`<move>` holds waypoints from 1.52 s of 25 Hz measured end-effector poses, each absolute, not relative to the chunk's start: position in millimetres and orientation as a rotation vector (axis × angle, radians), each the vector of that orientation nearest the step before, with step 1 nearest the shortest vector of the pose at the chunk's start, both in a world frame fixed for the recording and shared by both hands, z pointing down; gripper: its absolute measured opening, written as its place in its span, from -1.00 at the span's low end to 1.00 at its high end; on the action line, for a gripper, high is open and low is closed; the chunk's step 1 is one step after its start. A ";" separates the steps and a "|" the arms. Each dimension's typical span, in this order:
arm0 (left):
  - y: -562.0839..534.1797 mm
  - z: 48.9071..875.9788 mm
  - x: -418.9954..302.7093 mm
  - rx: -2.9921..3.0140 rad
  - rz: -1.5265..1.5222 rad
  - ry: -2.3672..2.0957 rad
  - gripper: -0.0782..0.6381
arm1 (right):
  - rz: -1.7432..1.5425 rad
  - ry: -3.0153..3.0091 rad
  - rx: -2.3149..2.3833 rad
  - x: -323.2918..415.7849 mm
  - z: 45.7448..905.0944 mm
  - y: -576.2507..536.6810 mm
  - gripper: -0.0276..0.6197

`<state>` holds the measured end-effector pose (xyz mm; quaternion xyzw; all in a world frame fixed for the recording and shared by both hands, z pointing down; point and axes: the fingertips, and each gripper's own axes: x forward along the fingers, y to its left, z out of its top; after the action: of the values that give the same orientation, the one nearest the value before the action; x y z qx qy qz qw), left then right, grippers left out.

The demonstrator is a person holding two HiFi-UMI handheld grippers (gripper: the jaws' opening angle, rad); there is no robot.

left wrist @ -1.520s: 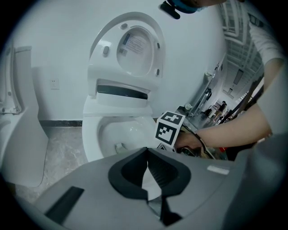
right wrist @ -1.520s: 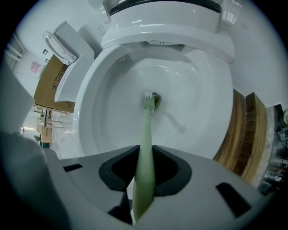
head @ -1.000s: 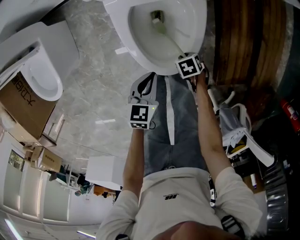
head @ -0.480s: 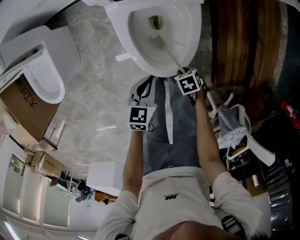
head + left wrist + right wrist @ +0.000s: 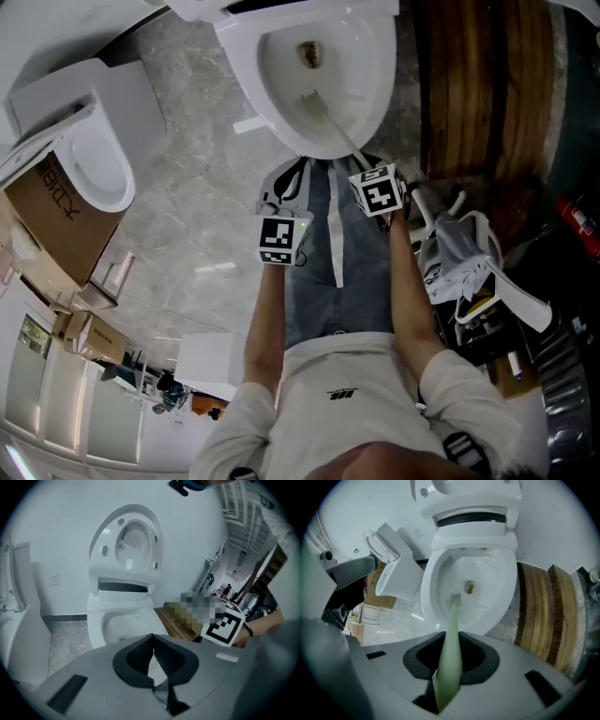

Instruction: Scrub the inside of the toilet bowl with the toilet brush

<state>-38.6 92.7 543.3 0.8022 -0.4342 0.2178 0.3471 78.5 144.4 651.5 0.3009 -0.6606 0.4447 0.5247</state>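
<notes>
The white toilet bowl (image 5: 272, 103) stands open at the top of the head view, lid raised (image 5: 129, 541). A pale green toilet brush (image 5: 452, 625) runs from my right gripper (image 5: 451, 657) into the bowl (image 5: 436, 578). Its bristle head (image 5: 455, 598) rests on the inner wall just short of the drain (image 5: 470, 588). The right gripper (image 5: 364, 164) is shut on the brush handle (image 5: 330, 120), just outside the front rim. My left gripper (image 5: 292, 173) hangs over the person's knee, below the rim. Its jaws (image 5: 153, 651) are shut with nothing between them.
A second white toilet (image 5: 89, 159) and a cardboard box (image 5: 47, 220) stand on the marble floor to the left. Curved wooden boards (image 5: 478, 84) lie right of the bowl. Bags and clutter (image 5: 464, 258) sit at the right, near the person's arm.
My right gripper has drawn back toward the person, pulling the brush head from near the drain toward the bowl's front wall. The left gripper has stayed put.
</notes>
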 end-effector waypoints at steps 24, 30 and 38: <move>77.0 412.5 -43.4 2.208 0.497 -1.190 -0.76 | 0.801 -1.903 0.924 73.2 444.7 92.8 -0.69; 72.1 362.4 -47.5 2.268 0.484 -1.225 -0.76 | 0.684 -2.024 1.002 70.6 379.8 83.9 -0.69; 70.4 289.3 -52.9 2.350 0.433 -1.262 -0.76 | 0.592 -2.130 1.042 54.9 298.5 83.3 -0.69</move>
<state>-52.9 70.4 289.3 0.8487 -0.4558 0.1565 0.2179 54.9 83.3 298.5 0.4008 -0.8190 0.2276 0.3418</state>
